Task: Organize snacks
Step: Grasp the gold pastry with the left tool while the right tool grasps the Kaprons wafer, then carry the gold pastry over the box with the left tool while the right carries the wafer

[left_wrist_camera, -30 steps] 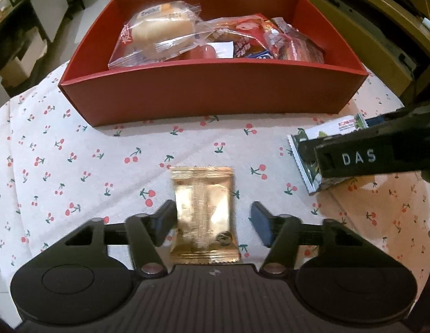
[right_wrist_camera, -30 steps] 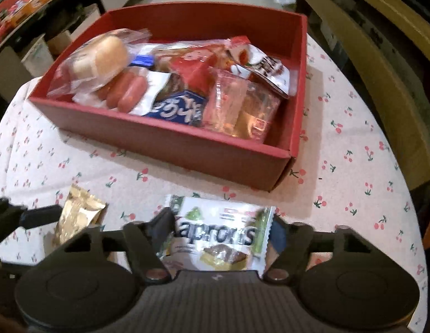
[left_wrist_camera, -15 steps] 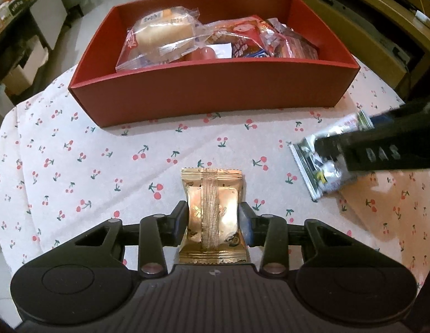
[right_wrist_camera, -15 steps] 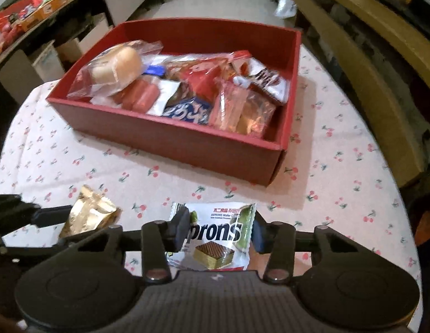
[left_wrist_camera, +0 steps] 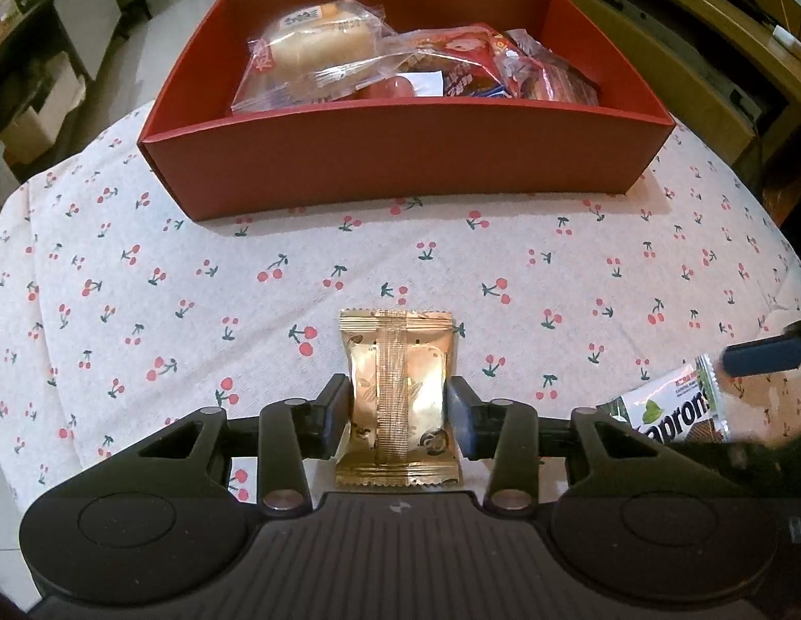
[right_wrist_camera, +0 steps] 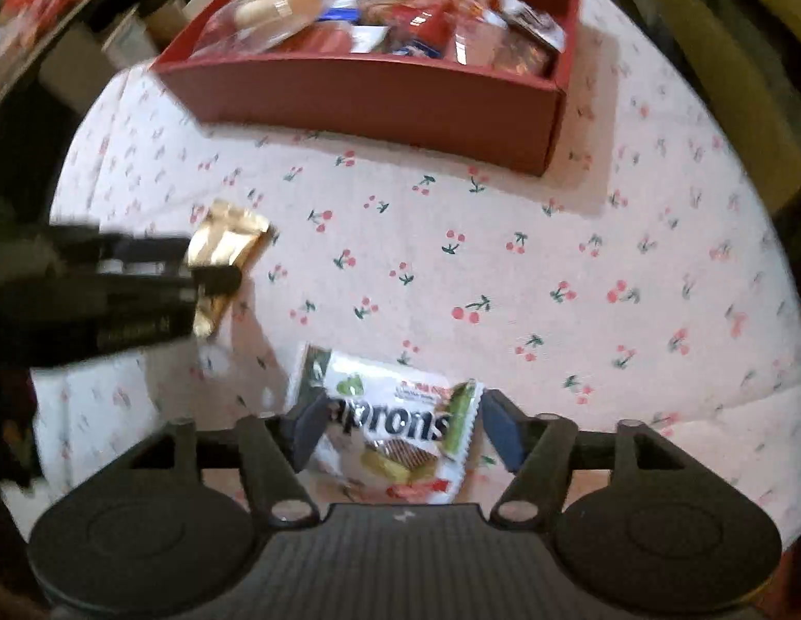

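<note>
A gold foil packet (left_wrist_camera: 395, 361) lies on the cherry-print cloth between the pads of my left gripper (left_wrist_camera: 398, 405). Both pads touch its sides, and the jaws are easing open a little. The right wrist view shows the same packet (right_wrist_camera: 225, 243) at the left, with the left gripper's fingers (right_wrist_camera: 214, 276) on it. A white and green wafer packet (right_wrist_camera: 380, 392) lies flat between the fingers of my right gripper (right_wrist_camera: 405, 426), whose jaws are opening. The right pad stands clear of the wrapper. The red box (left_wrist_camera: 400, 155) sits beyond, holding several wrapped snacks.
A wrapped bun (left_wrist_camera: 318, 46) and red packets fill the box's left and middle. The table (left_wrist_camera: 142, 284) is round and drops off on the left and right. Shelves and cardboard boxes (left_wrist_camera: 33, 119) stand to the left, a wooden bench (right_wrist_camera: 736, 77) to the right.
The left gripper closed on the gold packet. The right gripper squeezed the wafer packet, then spread its jaws, and it shifted back toward the table's near edge.
</note>
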